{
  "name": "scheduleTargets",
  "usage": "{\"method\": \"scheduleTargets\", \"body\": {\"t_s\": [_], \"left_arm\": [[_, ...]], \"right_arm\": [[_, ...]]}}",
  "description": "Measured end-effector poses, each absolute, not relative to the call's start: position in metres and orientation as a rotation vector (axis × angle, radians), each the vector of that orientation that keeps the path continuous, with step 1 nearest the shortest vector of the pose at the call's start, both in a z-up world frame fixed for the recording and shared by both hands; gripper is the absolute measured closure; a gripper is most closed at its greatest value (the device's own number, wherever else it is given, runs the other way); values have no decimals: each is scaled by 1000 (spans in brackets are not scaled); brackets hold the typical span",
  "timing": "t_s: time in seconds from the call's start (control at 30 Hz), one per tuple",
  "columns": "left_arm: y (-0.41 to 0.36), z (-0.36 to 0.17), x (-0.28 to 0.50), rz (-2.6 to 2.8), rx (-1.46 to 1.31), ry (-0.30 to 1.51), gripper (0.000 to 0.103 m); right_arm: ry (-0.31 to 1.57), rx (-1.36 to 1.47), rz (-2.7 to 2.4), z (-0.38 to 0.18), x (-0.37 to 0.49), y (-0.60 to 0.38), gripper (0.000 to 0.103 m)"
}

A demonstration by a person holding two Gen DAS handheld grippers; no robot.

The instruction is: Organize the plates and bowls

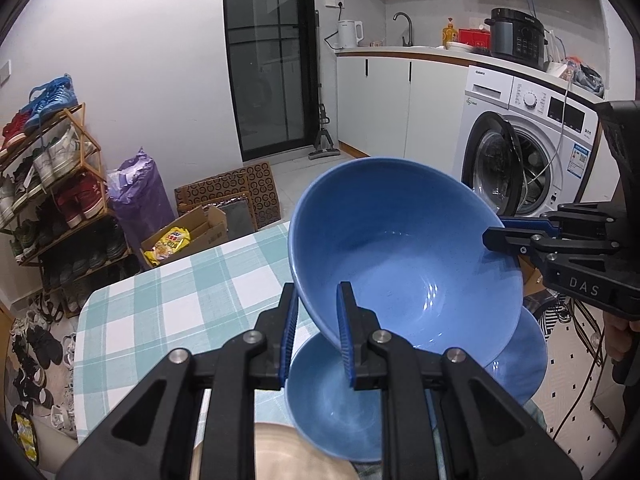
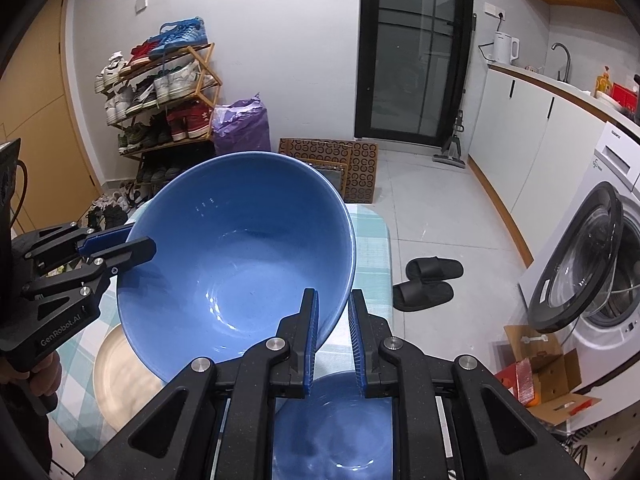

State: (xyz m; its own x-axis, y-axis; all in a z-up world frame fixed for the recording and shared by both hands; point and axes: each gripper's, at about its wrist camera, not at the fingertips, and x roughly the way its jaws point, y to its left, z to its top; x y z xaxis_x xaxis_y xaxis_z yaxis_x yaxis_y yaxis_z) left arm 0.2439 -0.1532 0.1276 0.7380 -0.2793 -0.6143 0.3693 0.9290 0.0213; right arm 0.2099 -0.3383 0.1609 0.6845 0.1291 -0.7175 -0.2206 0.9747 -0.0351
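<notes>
1. My left gripper (image 1: 318, 332) has its jaws nearly closed, pinching the rim of the large blue bowl (image 1: 404, 256) on its left side.
2. I see the large blue bowl lifted clear of the surface (image 1: 168, 304), tilted with its opening facing me, held between both grippers above the near edge of the checked cloth.
3. Below it a smaller blue bowl (image 2: 336, 428) sits at the near edge, with a beige plate (image 2: 120, 384) to its left.
4. My right gripper (image 2: 334, 336) also has its jaws nearly closed, clamped on the bowl's right rim.
</notes>
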Motion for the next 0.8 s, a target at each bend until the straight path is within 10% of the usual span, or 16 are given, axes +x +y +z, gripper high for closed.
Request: {"method": "scheduleTargets", "body": {"t_s": [0.8], "left_arm": [[-124, 85, 221, -324, 92, 714, 86]], "right_arm": [[876, -176, 261, 112, 201, -300, 87]]}}
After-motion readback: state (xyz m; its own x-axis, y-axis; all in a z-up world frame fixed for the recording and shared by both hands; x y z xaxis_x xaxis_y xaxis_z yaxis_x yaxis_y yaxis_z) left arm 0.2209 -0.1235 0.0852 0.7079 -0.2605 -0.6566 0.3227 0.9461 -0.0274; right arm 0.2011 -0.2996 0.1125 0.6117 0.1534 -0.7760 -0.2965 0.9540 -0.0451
